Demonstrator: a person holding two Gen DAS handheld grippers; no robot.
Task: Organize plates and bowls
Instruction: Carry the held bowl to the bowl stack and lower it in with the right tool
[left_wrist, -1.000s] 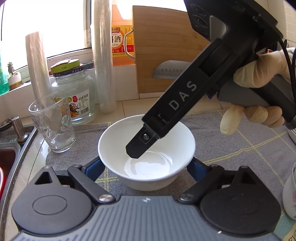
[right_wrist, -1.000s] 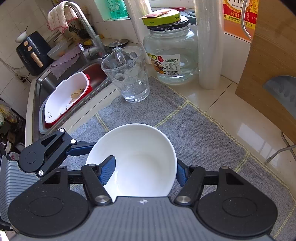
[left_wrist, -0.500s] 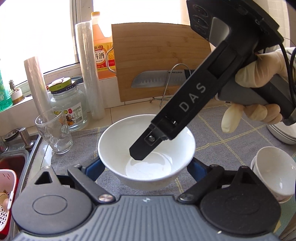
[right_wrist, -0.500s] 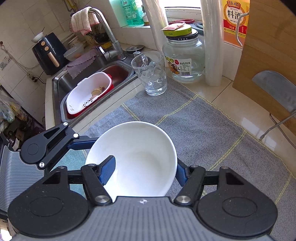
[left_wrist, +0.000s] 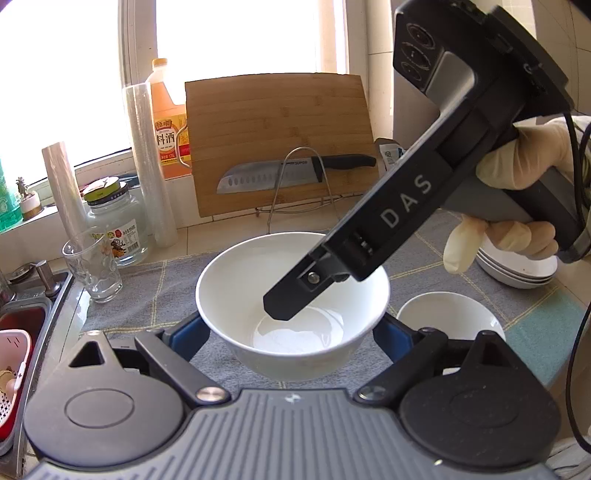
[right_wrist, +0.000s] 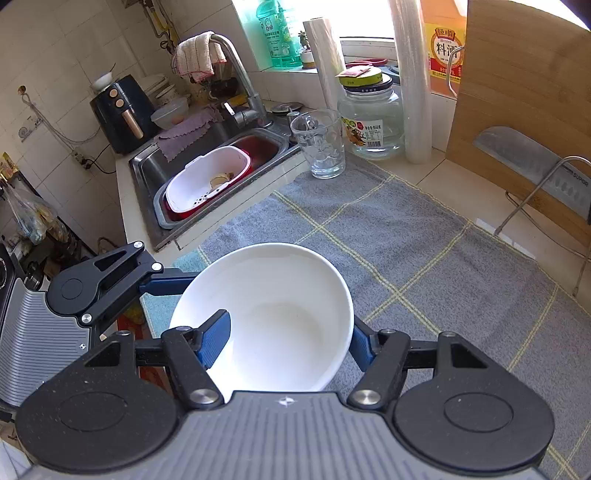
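A white bowl (left_wrist: 295, 291) hangs above the grey mat (left_wrist: 147, 291), carried by both grippers. My left gripper (left_wrist: 286, 332) clamps it from outside, a blue pad against each side of its wall. My right gripper (right_wrist: 286, 341) pinches the bowl (right_wrist: 280, 317) at its near wall, with one blue finger (right_wrist: 216, 338) inside and the other outside. In the left wrist view the right gripper's black finger (left_wrist: 291, 299) dips into the bowl, held by a gloved hand (left_wrist: 517, 166). A smaller white bowl (left_wrist: 448, 314) and a stack of plates (left_wrist: 517, 271) sit on the mat at the right.
A drinking glass (right_wrist: 321, 144), a glass jar (right_wrist: 373, 118) and film rolls (right_wrist: 413, 81) stand at the mat's far left corner. A cutting board (left_wrist: 277, 140) with a knife (left_wrist: 280, 173) leans on the back wall. The sink (right_wrist: 192, 162) holds a white colander (right_wrist: 207, 181).
Both grippers have carried the bowl up and to the right, away from the glass and jar. The small bowl and the plate stack have come into the left wrist view.
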